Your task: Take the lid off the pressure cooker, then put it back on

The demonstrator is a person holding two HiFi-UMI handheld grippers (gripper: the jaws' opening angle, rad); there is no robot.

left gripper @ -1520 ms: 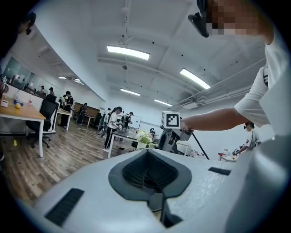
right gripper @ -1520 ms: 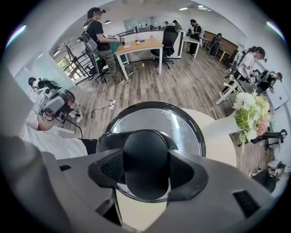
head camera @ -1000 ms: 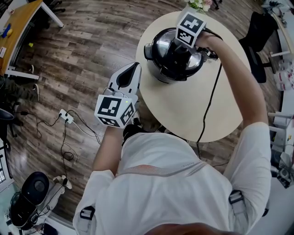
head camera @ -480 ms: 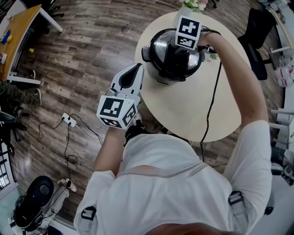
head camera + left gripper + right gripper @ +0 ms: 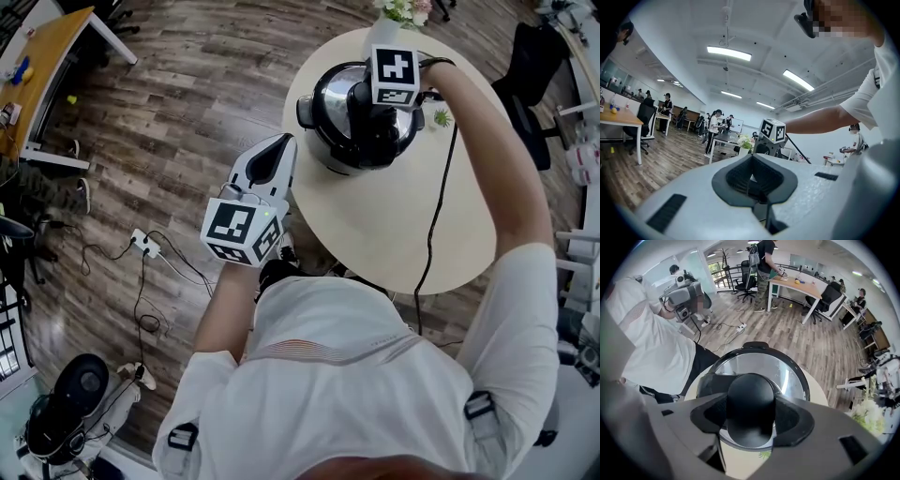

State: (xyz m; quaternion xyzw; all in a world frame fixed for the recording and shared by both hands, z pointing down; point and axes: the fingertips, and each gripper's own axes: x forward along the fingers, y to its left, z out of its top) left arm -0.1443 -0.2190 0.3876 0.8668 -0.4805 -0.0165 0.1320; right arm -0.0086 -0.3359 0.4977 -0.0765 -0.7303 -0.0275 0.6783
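The pressure cooker (image 5: 323,141) stands on the round pale table (image 5: 394,225), with its shiny steel lid (image 5: 328,94) lying on the pot. My right gripper (image 5: 367,105) points straight down over the lid. In the right gripper view its pads (image 5: 787,416) press on both sides of the black knob (image 5: 751,399) at the middle of the lid (image 5: 759,366). My left gripper (image 5: 278,142) hangs shut and holds nothing beside the table's left edge, over the floor. In the left gripper view its jaws (image 5: 751,177) are together, and the right gripper's marker cube (image 5: 772,130) shows beyond them.
A black cable (image 5: 433,216) runs across the table from the cooker to the near edge. A flower vase (image 5: 398,11) and a small green plant (image 5: 441,119) stand by the cooker. A power strip (image 5: 141,242) lies on the wooden floor, and a black chair (image 5: 530,70) stands at the right.
My right gripper has rolled about the knob while staying shut on it, so its marker cube now sits square. The left gripper has not moved.
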